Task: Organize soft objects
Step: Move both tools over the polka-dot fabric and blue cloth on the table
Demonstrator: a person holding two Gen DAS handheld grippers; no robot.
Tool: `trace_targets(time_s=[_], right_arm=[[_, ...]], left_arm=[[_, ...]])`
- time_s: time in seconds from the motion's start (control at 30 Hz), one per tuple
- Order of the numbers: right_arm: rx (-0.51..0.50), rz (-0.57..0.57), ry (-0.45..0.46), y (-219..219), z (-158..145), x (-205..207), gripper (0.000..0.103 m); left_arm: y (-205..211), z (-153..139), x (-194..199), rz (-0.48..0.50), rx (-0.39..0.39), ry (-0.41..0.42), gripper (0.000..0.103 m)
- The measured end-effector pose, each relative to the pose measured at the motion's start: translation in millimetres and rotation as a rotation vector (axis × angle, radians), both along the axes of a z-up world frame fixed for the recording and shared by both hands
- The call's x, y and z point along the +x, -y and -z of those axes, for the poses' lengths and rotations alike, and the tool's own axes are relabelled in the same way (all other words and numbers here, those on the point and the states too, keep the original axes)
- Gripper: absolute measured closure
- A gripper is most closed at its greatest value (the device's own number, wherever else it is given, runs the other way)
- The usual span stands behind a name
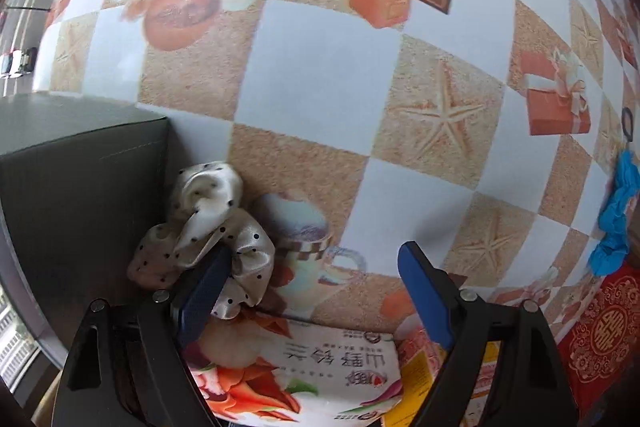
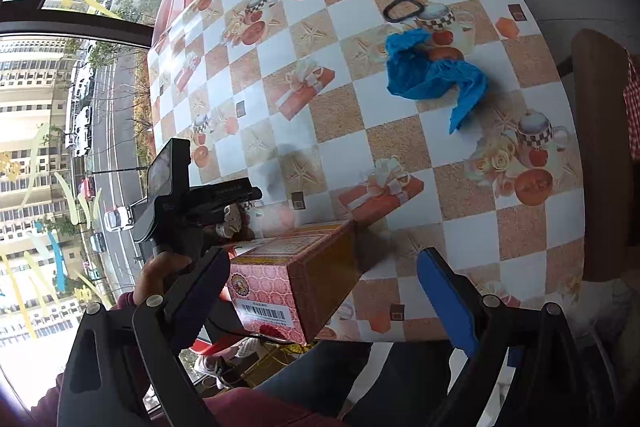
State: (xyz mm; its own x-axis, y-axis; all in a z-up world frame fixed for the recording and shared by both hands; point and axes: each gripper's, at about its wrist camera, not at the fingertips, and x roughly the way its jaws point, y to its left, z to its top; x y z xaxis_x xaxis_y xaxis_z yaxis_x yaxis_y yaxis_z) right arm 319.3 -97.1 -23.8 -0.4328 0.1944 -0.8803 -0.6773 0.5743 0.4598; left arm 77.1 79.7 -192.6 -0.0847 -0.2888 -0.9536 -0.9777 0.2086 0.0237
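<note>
Checkered tablecloth (image 1: pixel 304 59) shows between both wide-spread tongs; the left finger (image 1: pixel 204 291) half-hides a dotted scrunchie (image 1: pixel 208 227) (box-side).

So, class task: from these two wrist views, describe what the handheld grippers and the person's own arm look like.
Both the left gripper and the right gripper have black angular frames with silver rivets and flat blue finger pads. In the right wrist view, the left gripper carries a black camera block on top. The person's hand is bare, with a maroon sleeve.
</note>
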Motion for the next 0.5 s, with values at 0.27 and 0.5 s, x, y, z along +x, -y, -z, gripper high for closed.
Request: trace_targets(time_s=[0.27,0.5], right_arm=[[-0.029,0.024,-0.004,7,12,11,0.008],[-0.027,0.014,-0.034,-4,25,9,0.007]], left_arm=[[14,-53,38,0.153,0.167,0.056,0.015],[26,-43,10,0.159,0.157,-0.142,0.015]])
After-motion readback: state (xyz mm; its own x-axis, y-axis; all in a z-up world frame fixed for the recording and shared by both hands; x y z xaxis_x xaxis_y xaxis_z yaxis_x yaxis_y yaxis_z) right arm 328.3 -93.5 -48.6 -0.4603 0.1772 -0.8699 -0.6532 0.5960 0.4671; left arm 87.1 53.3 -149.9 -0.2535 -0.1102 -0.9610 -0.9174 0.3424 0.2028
